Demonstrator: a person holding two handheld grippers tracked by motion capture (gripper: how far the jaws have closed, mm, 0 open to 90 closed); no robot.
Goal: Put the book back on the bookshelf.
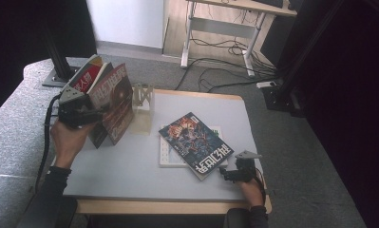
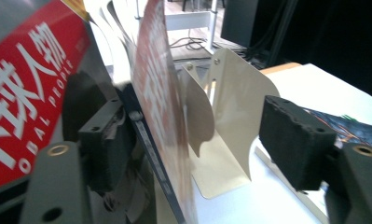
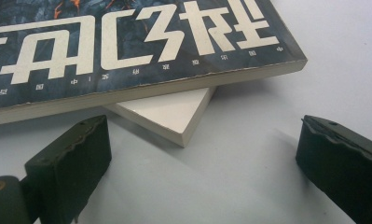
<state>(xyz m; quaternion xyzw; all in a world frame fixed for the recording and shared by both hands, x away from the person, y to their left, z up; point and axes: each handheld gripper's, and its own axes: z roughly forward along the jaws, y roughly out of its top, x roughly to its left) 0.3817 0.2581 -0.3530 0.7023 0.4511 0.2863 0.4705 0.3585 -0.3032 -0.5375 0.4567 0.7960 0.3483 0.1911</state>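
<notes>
We are standing magazines up against a bookend (image 1: pixel 143 99) at the table's (image 1: pixel 130 171) far left corner, and we are judging the step in hand to be the release of the red magazine (image 1: pixel 115 102) just set there. The left gripper (image 1: pixel 82 113) is hovering beside it with its jaws standing apart: in the left gripper view the magazine's (image 2: pixel 162 116) cover is rising between the two pads, close to one pad (image 2: pixel 104 140) and well clear of the other, so nothing is being clamped. A second magazine (image 1: pixel 85 78) with a red-and-white cover is leaning behind it, fanned open and overhanging the table's left edge. The dark magazine (image 1: pixel 196 142) is lying flat near the table's middle, partly on a white board (image 1: pixel 170 159), one corner jutting past it. The right gripper (image 1: pixel 232 175) is resting just beside that corner, jaws wide apart and empty; the right gripper view is showing the spine (image 3: pixel 141 91) raised off the table by the board (image 3: pixel 167 114). The next move, we are judging, is calling for a pinch on that overhanging edge. Open room is lying across the near half of the table; the upright stack is leaning and could topple as the left gripper is drawn away.
</notes>
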